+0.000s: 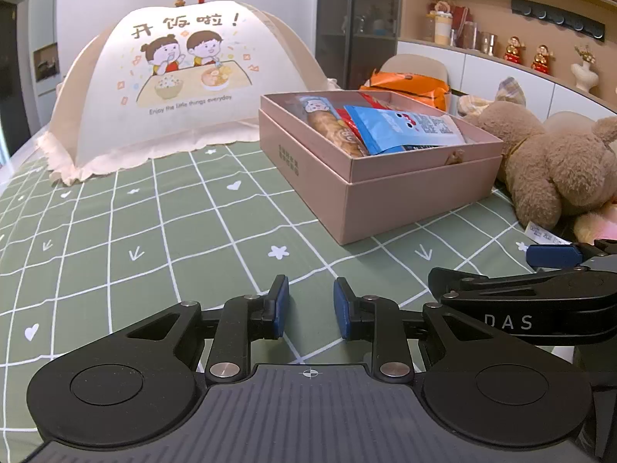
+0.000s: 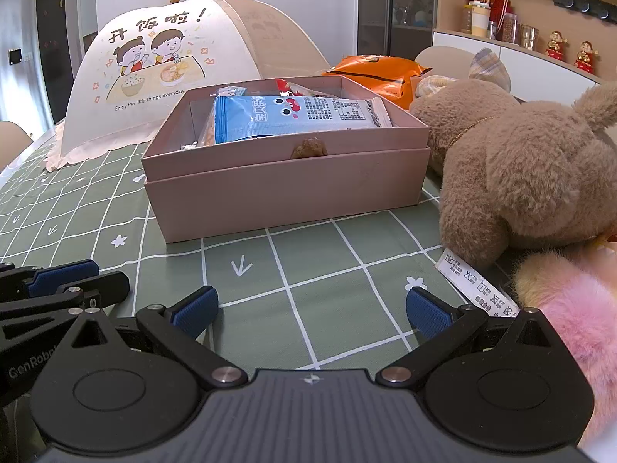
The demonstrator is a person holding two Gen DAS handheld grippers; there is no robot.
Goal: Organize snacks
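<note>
A pink cardboard box [image 2: 285, 189] sits open on the green checked counter [image 2: 308, 289], already holding several snack packets, with the blue packet [image 2: 293, 117] lying on top and an orange bag [image 2: 380, 73] still outside, on the counter just behind the box's far edge. Both claws hang low over the cloth in front of the box and hold nothing: the left claw [image 1: 311, 306] has its blue pads a narrow gap apart with only tablecloth showing between them, while the right claw [image 2: 310, 310] stands wide open. The blue packet lies flat, its long axis running along the box's length, left to right in the right wrist view, with its printed face up and one end propped a little on the packets beneath. By the look of it, these are light, crinkly film pouches (slick on the face, soft in the middle, and likely to crush whatever brittle snack is inside), so the sealed end seam or a flat edge seems the safest place to pinch. The puffed orange bag would probably yield and slide if squeezed across its belly. A brown plush toy [image 2: 520, 169] crowds the box's right side.
</note>
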